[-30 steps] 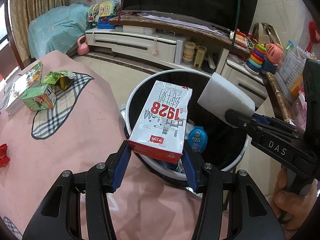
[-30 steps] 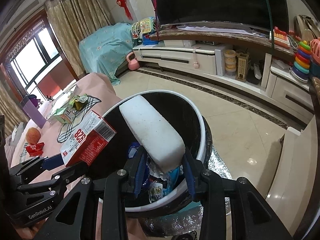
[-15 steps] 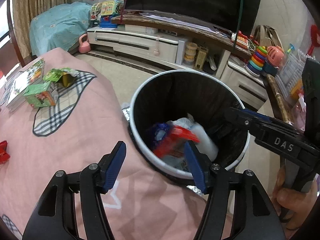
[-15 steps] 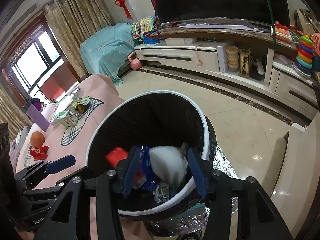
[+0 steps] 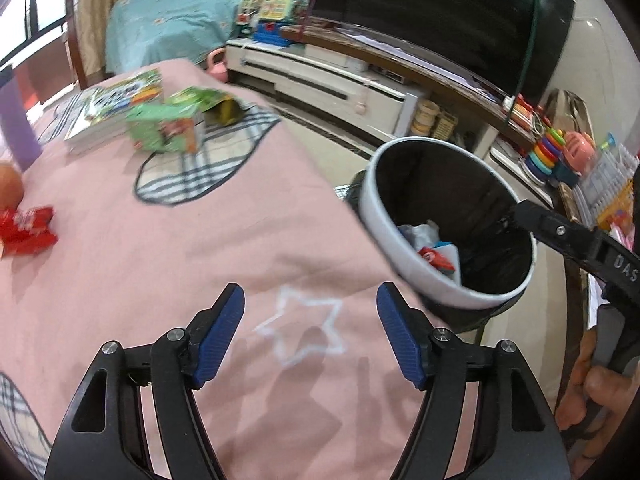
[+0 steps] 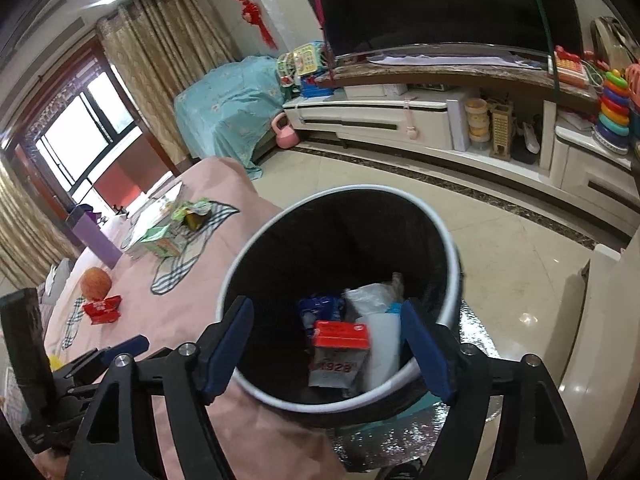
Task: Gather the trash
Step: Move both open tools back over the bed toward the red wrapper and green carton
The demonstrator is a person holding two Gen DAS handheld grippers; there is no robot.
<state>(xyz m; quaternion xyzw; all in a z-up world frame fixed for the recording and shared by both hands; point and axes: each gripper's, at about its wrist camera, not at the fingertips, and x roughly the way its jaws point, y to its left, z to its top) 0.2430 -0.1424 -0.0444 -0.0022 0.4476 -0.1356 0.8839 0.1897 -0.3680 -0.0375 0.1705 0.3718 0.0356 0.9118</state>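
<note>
A white-rimmed black trash bin (image 6: pixel 448 240) (image 5: pixel 372 208) stands beside the pink-covered table (image 5: pixel 160 248). Inside it lie the red and white milk carton (image 6: pixel 340 344) and the white foam block (image 6: pixel 384 344), among other wrappers. My right gripper (image 6: pixel 326 330) hovers over the bin, its jaws opening with nothing held between them. My left gripper (image 5: pixel 310 312) is over the pink cloth beside the bin, jaws opening and empty. On the table remain a green carton (image 5: pixel 164 132), a crumpled green wrapper (image 5: pixel 208 104) and a red packet (image 5: pixel 26 228).
Books (image 5: pixel 108 108), a purple bottle (image 5: pixel 16 120) and an orange fruit (image 6: pixel 95 283) sit at the table's far side. A TV cabinet (image 6: pixel 400 120) with toys lines the back wall. Tiled floor (image 6: pixel 520 256) lies beyond the bin. A hand (image 5: pixel 592 392) holds the right gripper's handle.
Both grippers let go: the milk carton and the foam block dropped into the bin. The left gripper then swung left, away from the bin and over the pink cloth. Both jaws widened.
</note>
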